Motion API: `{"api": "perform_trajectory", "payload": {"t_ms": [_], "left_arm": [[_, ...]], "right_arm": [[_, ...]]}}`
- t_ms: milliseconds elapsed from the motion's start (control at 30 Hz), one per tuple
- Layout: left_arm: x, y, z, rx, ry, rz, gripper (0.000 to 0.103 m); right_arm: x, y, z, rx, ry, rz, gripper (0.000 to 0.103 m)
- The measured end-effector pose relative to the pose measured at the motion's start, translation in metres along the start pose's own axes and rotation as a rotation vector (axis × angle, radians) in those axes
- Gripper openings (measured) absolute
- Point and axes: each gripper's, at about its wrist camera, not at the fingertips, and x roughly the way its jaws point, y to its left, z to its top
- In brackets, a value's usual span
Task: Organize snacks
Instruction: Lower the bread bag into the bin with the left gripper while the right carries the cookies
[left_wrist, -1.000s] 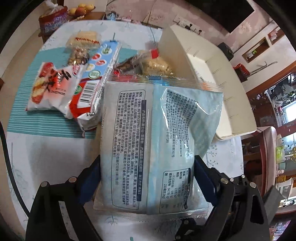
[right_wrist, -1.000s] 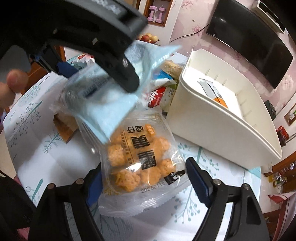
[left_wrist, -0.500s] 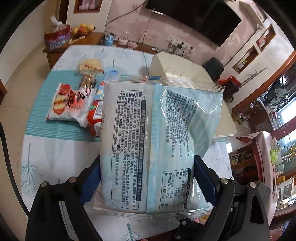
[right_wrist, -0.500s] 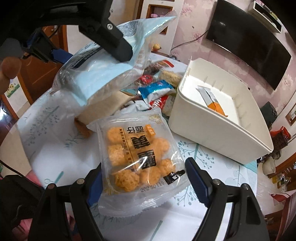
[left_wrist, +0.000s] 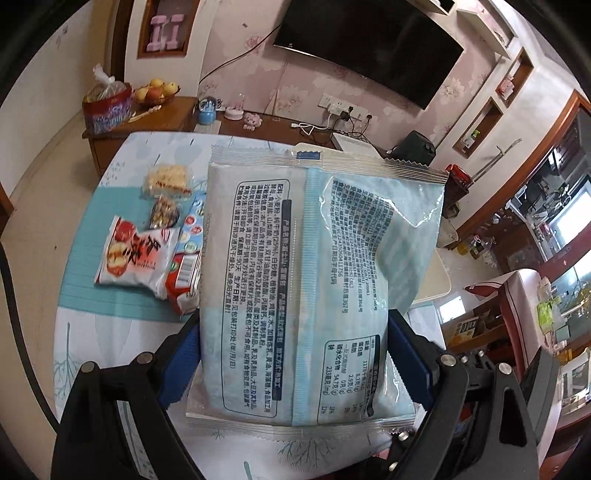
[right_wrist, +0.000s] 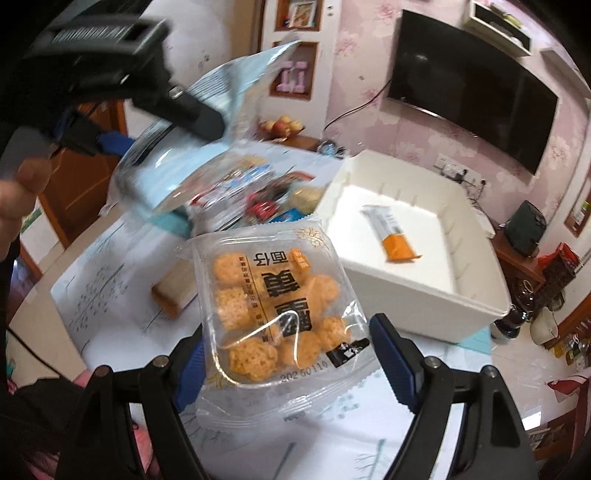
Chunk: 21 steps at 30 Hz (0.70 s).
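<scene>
Tools (left_wrist: 295, 369) clamped around snack packs (left_wrist: 306, 280)

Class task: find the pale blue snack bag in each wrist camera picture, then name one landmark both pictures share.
Left wrist view: the pale blue snack bag fills the centre, clamped in the left gripper.
Right wrist view: the same bag hangs upper left, above the table.
Shared landmark: the television on the pink wall.

Wall television (left_wrist: 369, 48), fruit bowl (left_wrist: 155, 90), pink dumbbells (left_wrist: 164, 33).

Pale-blue packet (left_wrist: 295, 280); white bin (right_wrist: 417, 236); tablecloth (left_wrist: 77, 295) teal-striped, seemingly.
</scene>
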Motion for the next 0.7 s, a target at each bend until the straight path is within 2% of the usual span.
{"api": "perform_trajectory", "payload": {"t_ms": [267,433,700], "left_arm": [[0.011,-0.020,0.017,0.032,-0.030,-0.008,0.091],[0.029,-0.035,0.028,0.049,-0.035,-0.019,0.091],[0.066,-0.054,0.043,0.066,-0.089,-0.072,0.092]], "right_arm": [[-0.002,-0.035,0.016,0.072,-0.072,-0.035,0.082],[0.002,-0.056,0.025,0.109,-0.105,-0.052,0.082],[0.020,-0.092,0.033,0.196,-0.133,-0.087,0.082]]}}
